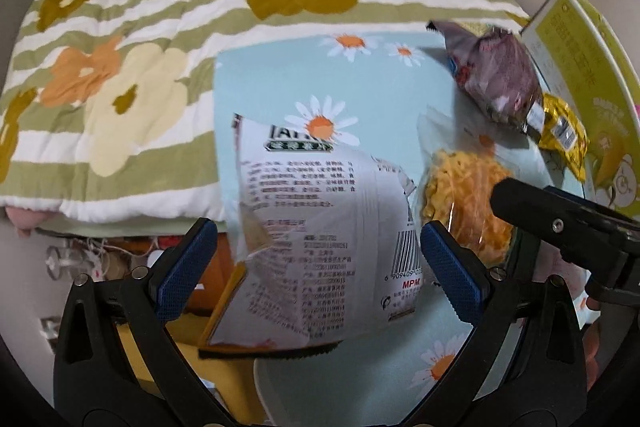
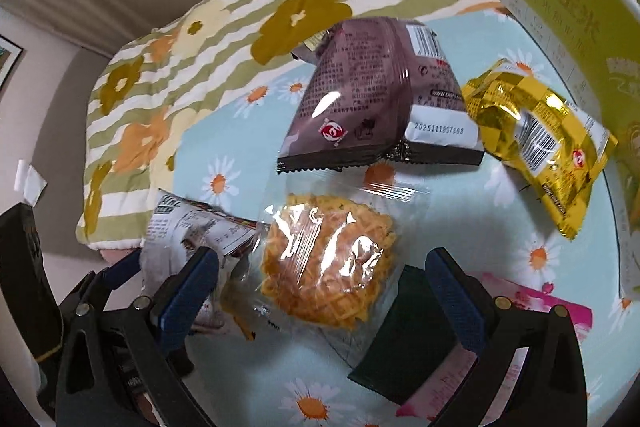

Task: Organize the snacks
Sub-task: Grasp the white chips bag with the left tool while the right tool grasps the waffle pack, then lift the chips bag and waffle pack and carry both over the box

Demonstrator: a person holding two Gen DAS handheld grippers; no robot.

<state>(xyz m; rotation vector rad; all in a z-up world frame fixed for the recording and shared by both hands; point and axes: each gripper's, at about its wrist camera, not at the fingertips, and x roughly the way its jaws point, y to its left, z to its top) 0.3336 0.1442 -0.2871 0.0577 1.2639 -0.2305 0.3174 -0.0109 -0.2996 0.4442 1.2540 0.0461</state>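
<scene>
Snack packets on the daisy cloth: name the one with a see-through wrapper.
The clear packet holding a golden noodle cake, lying between the right jaws. The brown packet, gold packet and white packet are opaque.

Clear-wrapped noodle cake point(image 2: 328, 263) between white packet point(image 2: 188, 227), maroon packet point(image 2: 372, 95).

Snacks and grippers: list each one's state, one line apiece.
white snack packet: between the open left fingers, no visible contact.
clear-wrapped noodle cake: sealed, lying flat.
brown packet: sealed, printed back up.
gold packet: sealed, crinkled, barcode up.
dark green packet: lying flat.
left gripper: open.
right gripper: open, empty.
</scene>
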